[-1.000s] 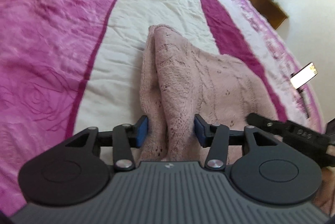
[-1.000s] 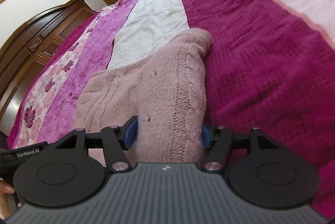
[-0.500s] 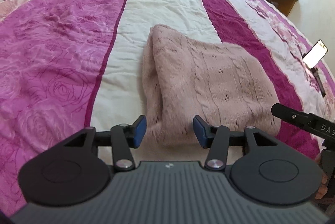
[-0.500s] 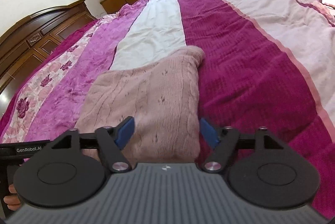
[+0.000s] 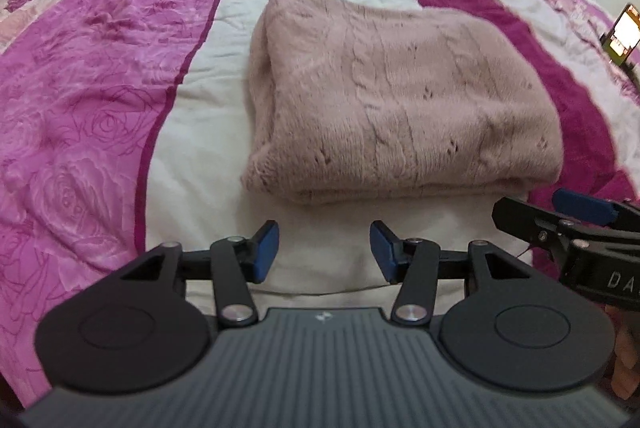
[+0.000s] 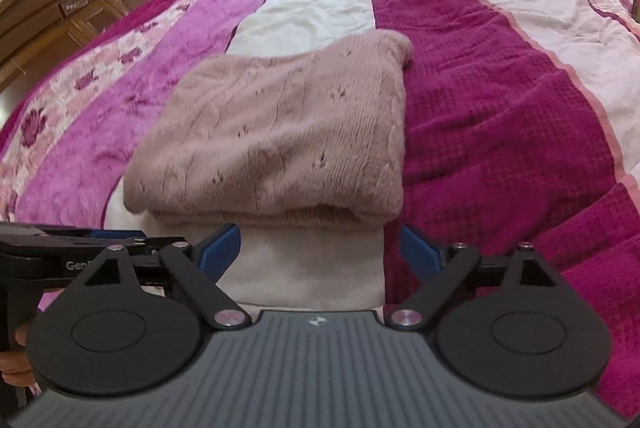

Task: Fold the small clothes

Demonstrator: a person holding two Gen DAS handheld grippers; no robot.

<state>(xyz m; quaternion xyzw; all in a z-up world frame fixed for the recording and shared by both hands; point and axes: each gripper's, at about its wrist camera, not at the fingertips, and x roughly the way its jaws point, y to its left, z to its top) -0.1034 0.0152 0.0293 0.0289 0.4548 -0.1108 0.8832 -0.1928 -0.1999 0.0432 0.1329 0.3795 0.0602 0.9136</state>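
The pink knitted sweater [image 5: 400, 92] lies on the bed [image 5: 100, 88] as a compact, layered rectangle, straddling the white and dark magenta stripes; the folding looks finished to me, with at most a tidy-up left; the left hand-held gripper [image 5: 324, 248] hangs just short of its near edge, released and empty; the right hand-held gripper [image 6: 320, 248] likewise stands spread, grasping nothing.

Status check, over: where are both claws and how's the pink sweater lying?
Left claw open, empty, short of the sweater. Right claw open, empty, at its near edge. Pink sweater folded flat on the bedspread. Nothing in the way.
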